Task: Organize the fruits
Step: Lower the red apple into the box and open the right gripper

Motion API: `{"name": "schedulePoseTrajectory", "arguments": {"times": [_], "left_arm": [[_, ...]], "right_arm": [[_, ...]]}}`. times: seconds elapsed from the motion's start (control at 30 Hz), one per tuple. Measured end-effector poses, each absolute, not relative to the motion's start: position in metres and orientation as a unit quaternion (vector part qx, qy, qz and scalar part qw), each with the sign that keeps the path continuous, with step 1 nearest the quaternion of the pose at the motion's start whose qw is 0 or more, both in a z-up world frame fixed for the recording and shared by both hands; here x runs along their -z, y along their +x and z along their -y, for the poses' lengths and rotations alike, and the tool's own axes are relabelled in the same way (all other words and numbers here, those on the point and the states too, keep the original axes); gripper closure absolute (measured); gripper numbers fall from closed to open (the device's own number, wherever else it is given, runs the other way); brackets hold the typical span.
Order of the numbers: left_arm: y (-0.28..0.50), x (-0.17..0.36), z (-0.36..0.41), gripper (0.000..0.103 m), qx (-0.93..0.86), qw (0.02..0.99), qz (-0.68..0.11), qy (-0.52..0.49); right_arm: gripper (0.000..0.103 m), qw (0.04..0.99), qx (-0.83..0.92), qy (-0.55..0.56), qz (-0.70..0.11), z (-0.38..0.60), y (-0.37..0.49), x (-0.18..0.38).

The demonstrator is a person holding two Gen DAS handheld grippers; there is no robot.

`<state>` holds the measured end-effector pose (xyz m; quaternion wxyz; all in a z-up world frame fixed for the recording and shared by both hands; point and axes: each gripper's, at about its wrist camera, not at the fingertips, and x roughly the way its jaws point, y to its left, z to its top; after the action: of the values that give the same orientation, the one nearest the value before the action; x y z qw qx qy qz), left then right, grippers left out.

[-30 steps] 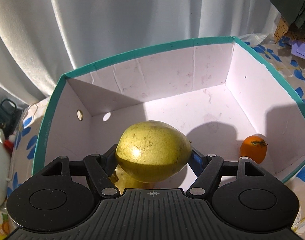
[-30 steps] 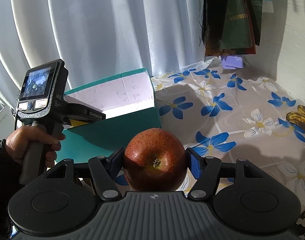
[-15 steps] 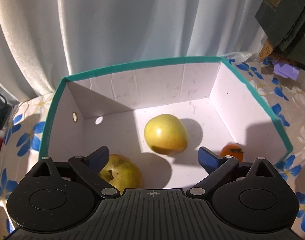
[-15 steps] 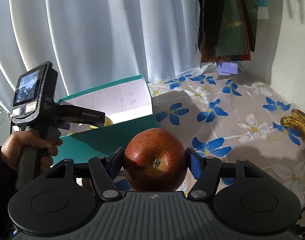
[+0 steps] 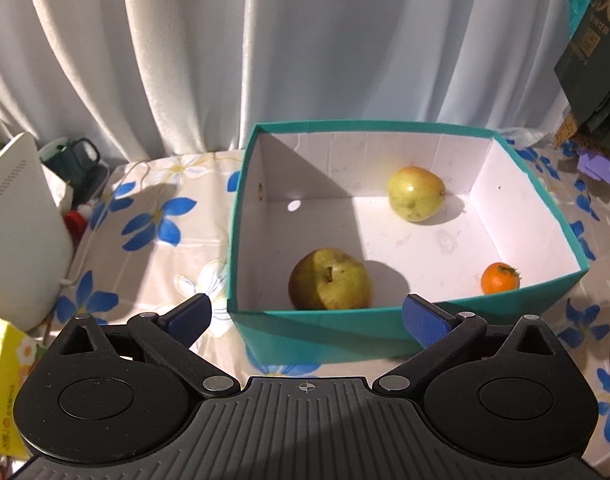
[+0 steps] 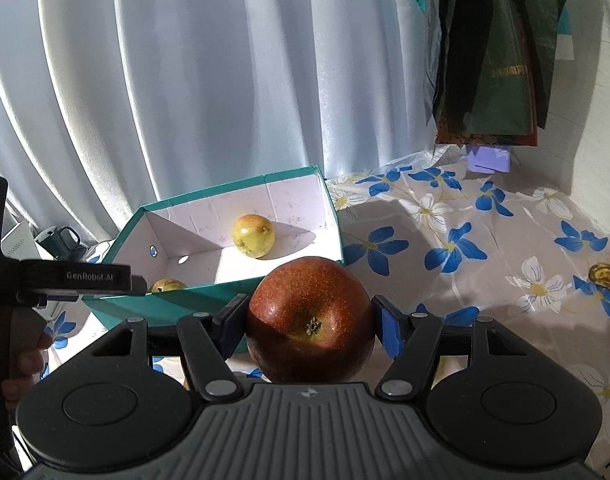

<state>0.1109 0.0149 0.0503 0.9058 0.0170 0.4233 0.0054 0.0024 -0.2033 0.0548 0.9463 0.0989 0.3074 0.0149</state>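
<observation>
Strong daylight through the white curtain [image 5: 265, 40], backlit, slightly blue cast. Hard diagonal shadow across the box [image 5: 433, 126] interior; sunlit floor patch near clipping. Fruits throw crisp shadows, specular glint on the far pear [image 5: 415, 194]. Both views sharp, no motion blur. Heavy fisheye bending at the edges, dark vignette corners. Near tongs bodies underexposed.

Black ribbed claw [image 5: 307, 314] body, blue pads [image 5: 423, 318], silver pivot screws [image 5: 213, 382]
</observation>
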Motion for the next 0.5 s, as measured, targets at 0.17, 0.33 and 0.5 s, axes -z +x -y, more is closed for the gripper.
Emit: {"name": "schedulePoseTrajectory", "arguments": {"times": [0.17, 0.33, 0.5], "left_arm": [[0.096, -0.057, -0.021, 0.0, -0.006, 0.908, -0.419, 0.026], [0.085, -0.064, -0.036, 0.0, -0.016, 0.921, -0.39, 0.003], [0.087, -0.057, -0.044, 0.0, -0.037, 0.915, -0.402, -0.007]], "right_arm": [[0.037, 0.952, -0.038, 0.083, -0.293, 0.194, 0.024, -0.061], [0.037, 0.958, -0.058, 0.06, -0.275, 0.183, 0.054, -0.062], [0.037, 0.957, -0.063, 0.048, -0.279, 0.169, 0.086, -0.05]]}}
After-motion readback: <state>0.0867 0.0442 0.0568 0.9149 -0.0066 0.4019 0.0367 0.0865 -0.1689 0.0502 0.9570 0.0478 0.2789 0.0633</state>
